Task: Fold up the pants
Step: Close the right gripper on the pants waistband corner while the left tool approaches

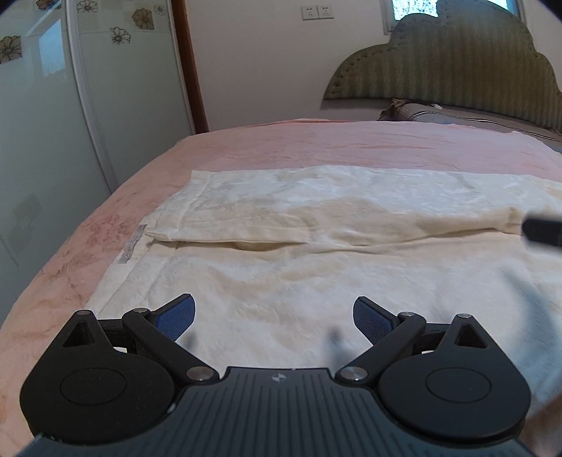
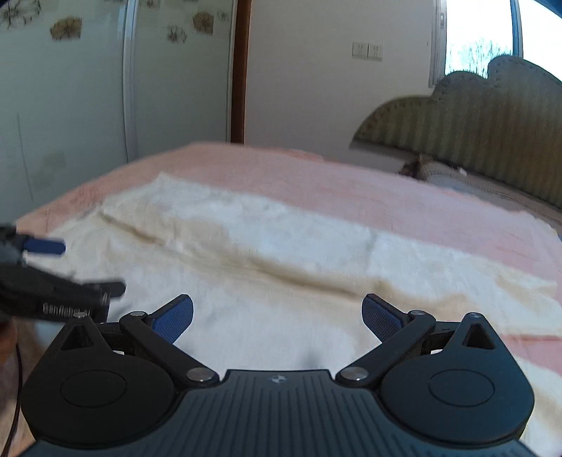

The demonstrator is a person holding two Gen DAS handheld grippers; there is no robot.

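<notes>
My bed is the biggest thing here. It has a pink sheet on it, and the sheet has faint flowers near the left edge. At the far end stands a green striped headboard with a wavy top. Behind the bed is a pale wall with two white sockets high up. To the left is a wardrobe with shiny doors and flower pictures on them. A brown door frame runs down next to it. A window shows bright light above the headboard in the right view.

The pants lie flat on the pink sheet, in the middle of the bed. They are cream white and soft looking. One long part is folded over and lies across the far side, from left to right. A crease runs along where it sits on the rest of the cloth. A small grey tag sticks out at the left edge of the pants.

A grey pillow rests by the headboard.

My left tongs hang just over the near part of the pants. The blue pads are spread wide and grip nothing.

My right tongs hang over the pants too. They are spread wide and grip nothing. That view is blurry.
</notes>
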